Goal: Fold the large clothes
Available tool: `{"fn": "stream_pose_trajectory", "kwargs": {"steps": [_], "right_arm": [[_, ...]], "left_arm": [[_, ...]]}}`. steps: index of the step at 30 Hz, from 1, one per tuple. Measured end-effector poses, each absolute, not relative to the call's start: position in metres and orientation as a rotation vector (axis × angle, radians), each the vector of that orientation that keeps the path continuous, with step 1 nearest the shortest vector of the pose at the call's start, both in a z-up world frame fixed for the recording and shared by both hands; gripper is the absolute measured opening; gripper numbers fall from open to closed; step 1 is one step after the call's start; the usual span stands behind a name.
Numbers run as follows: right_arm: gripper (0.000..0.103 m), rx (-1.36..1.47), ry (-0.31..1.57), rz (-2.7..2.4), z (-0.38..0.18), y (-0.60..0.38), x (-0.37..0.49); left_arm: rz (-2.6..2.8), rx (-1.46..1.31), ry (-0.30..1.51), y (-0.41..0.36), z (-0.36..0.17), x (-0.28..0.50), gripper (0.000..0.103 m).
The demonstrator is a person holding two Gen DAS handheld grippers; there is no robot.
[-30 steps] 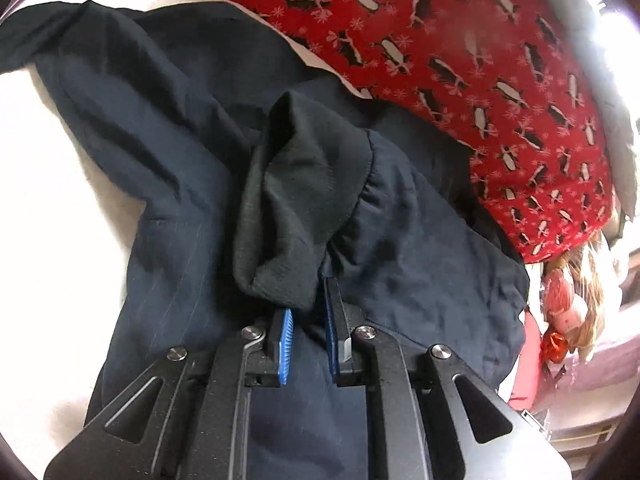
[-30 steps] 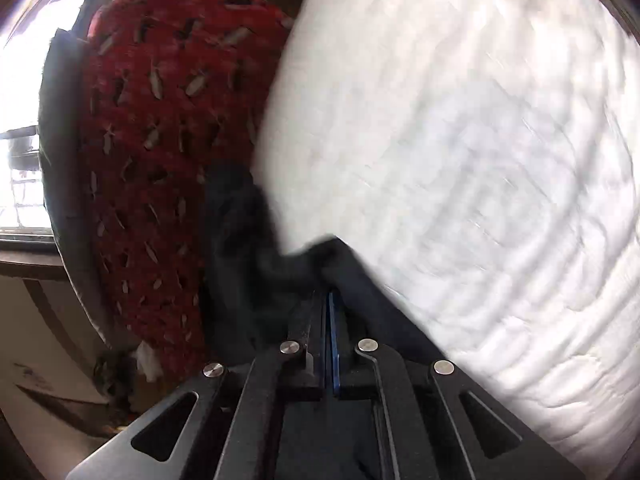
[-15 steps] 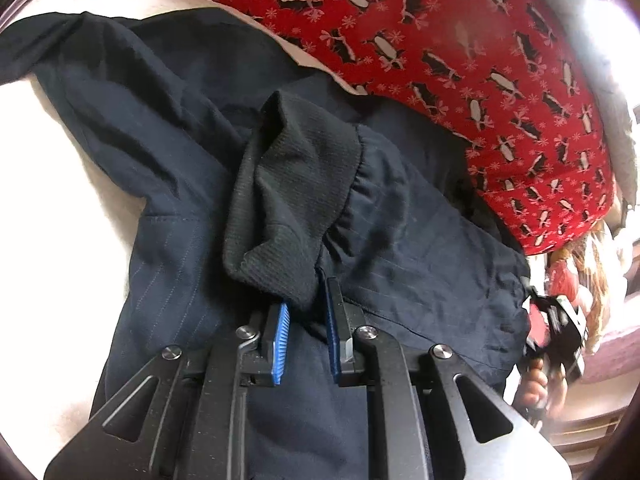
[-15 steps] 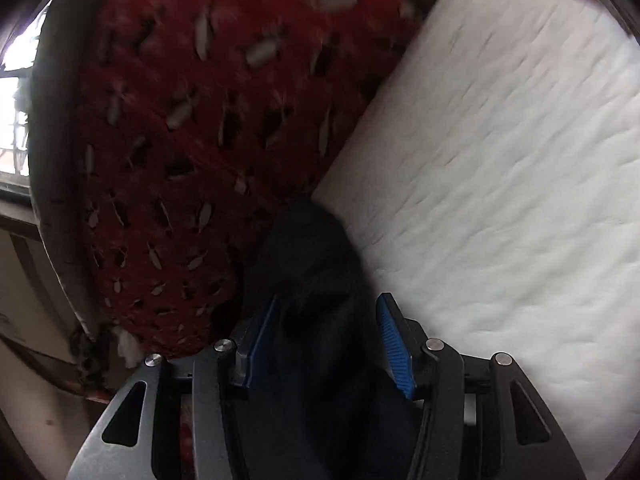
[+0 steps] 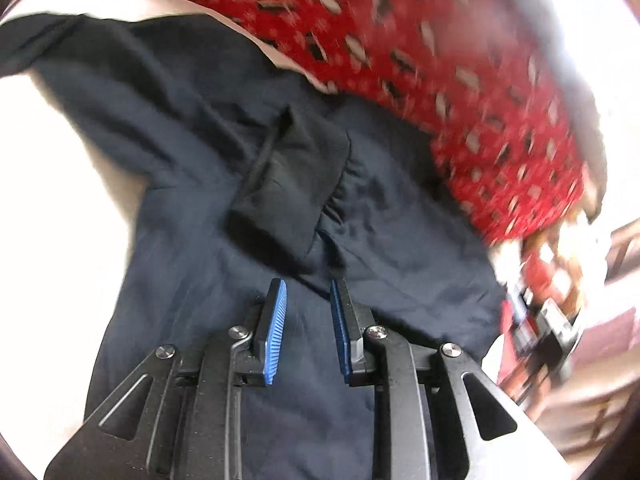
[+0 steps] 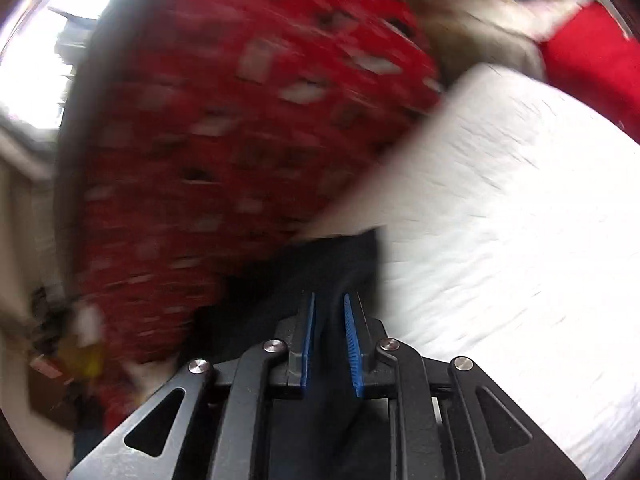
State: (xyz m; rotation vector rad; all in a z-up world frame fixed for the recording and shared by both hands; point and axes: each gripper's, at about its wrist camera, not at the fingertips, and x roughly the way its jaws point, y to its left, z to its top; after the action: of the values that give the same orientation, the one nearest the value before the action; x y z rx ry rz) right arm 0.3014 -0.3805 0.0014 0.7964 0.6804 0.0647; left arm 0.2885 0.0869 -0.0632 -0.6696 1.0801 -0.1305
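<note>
A dark navy jacket (image 5: 192, 128) lies spread on a white bed cover, with its black ribbed cuff (image 5: 292, 188) folded onto the body. My left gripper (image 5: 308, 284) is open just below the cuff, above the jacket, holding nothing. In the right wrist view a dark navy corner of the jacket (image 6: 320, 264) lies at the bed's edge. My right gripper (image 6: 330, 298) hovers over it with the jaws a narrow gap apart, and cloth shows between them. The view is blurred.
A red blanket with a black and white pattern (image 5: 440, 52) lies along the jacket's far side and also shows in the right wrist view (image 6: 240, 128). The white bed cover (image 6: 520, 220) stretches to the right. Cluttered items (image 5: 552, 280) sit beyond the bed's edge.
My left gripper has opened wider, let go of the cuff and pulled back from it. My right gripper opened wide half a second ago and has narrowed again over the jacket corner.
</note>
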Motion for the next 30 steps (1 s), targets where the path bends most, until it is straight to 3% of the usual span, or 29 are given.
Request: {"fn": "stream_pose_trajectory", "kwargs": {"steps": [2,3,4,5,6,10,13,20,22,24,30], "right_arm": [[0.032,0.761,0.727,0.113,-0.005,-0.362,0.302],[0.032,0.736,0.789,0.112,-0.016,-0.354,0.306],[0.026,0.692,0.885,0.051,-0.03,-0.346,0.307],[0.012,0.664,0.925,0.008,-0.036,-0.34,0.308],[0.009,0.647,0.905,-0.025,-0.032,-0.336,0.304],[0.023,0.634,0.747,0.016,0.013,-0.3,0.288],[0.034,0.566,0.778,0.169,0.028,-0.24,0.306],[0.033,0.597,0.996,0.467,-0.021,-0.105,0.335],[0.033,0.571,1.06,0.459,-0.047,-0.09,0.33],[0.032,0.578,0.925,0.459,-0.051,-0.09,0.32],[0.03,0.498,0.88,0.479,-0.043,-0.085,0.318]], "left_arm": [[-0.126,-0.696,1.063,0.09,-0.065,0.291,0.02],[-0.102,-0.688,1.091,0.088,-0.072,0.299,0.02],[-0.084,-0.674,1.127,0.086,-0.08,0.306,0.02],[-0.08,-0.659,1.164,0.083,-0.089,0.313,0.02],[-0.08,-0.659,1.173,0.084,-0.093,0.315,0.019],[-0.101,-0.686,1.132,0.096,-0.072,0.306,0.02],[-0.08,-0.721,1.071,0.124,-0.052,0.299,0.021],[0.138,-0.782,0.967,0.248,-0.025,0.295,0.044],[0.199,-0.822,0.97,0.286,-0.029,0.296,0.044],[0.232,-0.865,0.984,0.314,-0.037,0.301,0.044],[0.234,-0.988,0.982,0.336,-0.059,0.334,0.044]]}}
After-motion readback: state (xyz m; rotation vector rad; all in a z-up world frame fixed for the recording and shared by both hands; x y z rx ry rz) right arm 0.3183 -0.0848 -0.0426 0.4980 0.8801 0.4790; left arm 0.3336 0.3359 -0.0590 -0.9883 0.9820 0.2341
